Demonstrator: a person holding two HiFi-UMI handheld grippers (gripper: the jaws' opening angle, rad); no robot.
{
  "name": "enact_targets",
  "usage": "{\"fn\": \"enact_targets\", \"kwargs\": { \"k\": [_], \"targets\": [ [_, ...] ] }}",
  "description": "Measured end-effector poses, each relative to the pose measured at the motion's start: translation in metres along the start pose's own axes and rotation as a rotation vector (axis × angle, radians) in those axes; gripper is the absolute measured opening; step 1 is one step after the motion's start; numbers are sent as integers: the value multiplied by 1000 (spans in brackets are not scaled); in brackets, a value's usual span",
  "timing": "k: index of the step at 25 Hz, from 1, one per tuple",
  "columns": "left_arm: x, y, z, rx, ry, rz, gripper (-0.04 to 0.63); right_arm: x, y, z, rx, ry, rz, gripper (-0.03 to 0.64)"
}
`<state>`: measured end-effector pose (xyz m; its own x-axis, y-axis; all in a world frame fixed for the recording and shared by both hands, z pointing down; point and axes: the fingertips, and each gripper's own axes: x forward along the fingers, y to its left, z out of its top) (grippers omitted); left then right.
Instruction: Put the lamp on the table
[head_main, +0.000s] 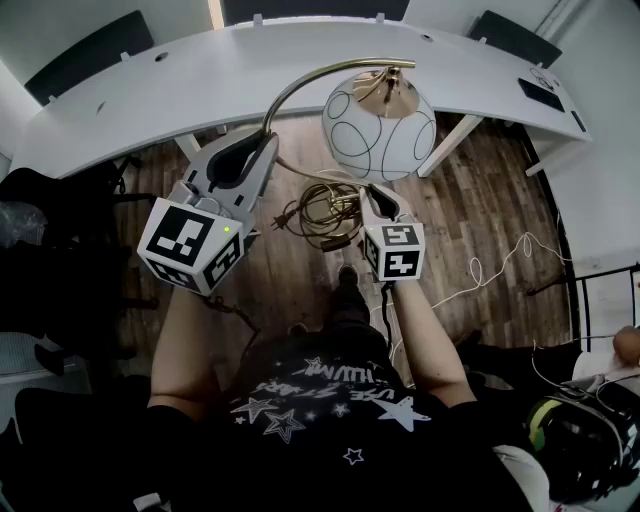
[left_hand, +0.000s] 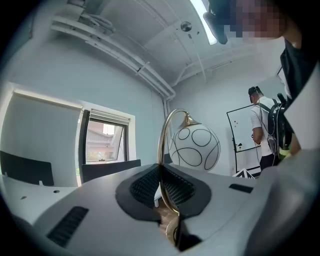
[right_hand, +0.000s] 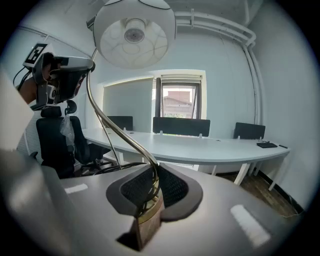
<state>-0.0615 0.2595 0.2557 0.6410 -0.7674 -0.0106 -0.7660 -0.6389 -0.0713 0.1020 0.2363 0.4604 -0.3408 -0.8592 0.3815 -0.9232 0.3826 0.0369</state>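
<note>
Now we hold the brass-stemmed, white-globe lamp (head_main: 378, 125): left gripper (head_main: 266, 142) pinching its curved stem (head_main: 300, 85), right gripper (head_main: 377, 192) clamped on its base (right_hand: 146, 226).

The head view is lit evenly and fairly brightly on the white counter (head_main: 300, 70) at 12 o'clock, with a thin strip of glare above it. Toward 6 o'clock the picture sinks into near-black shadow. The counter's edge bows with wide-angle distortion. The lamp (head_main: 378, 122) shows a soft sheen.

Both gripper views sit in a round frame with black corners. In the left one, a ceiling light (left_hand: 200, 12) at 1 o'clock and a window (left_hand: 102, 145) at 9 o'clock are brightest, and the left claw (left_hand: 161, 172) is out of focus. In the right one, daylight comes from the central window (right_hand: 179, 102), and the right claw (right_hand: 151, 175) blurs near the lens.
</note>
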Motion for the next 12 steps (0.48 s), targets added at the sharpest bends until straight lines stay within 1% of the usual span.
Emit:
{"fn": "enact_targets", "kwargs": {
  "k": [7,12],
  "targets": [
    [0,1,4,-9,14,9,32,-1,-1,4,7,10,10,40],
    [-6,-4,4,-24,8,13,32,-6,3,2,8,5,20,40]
  ]
}}
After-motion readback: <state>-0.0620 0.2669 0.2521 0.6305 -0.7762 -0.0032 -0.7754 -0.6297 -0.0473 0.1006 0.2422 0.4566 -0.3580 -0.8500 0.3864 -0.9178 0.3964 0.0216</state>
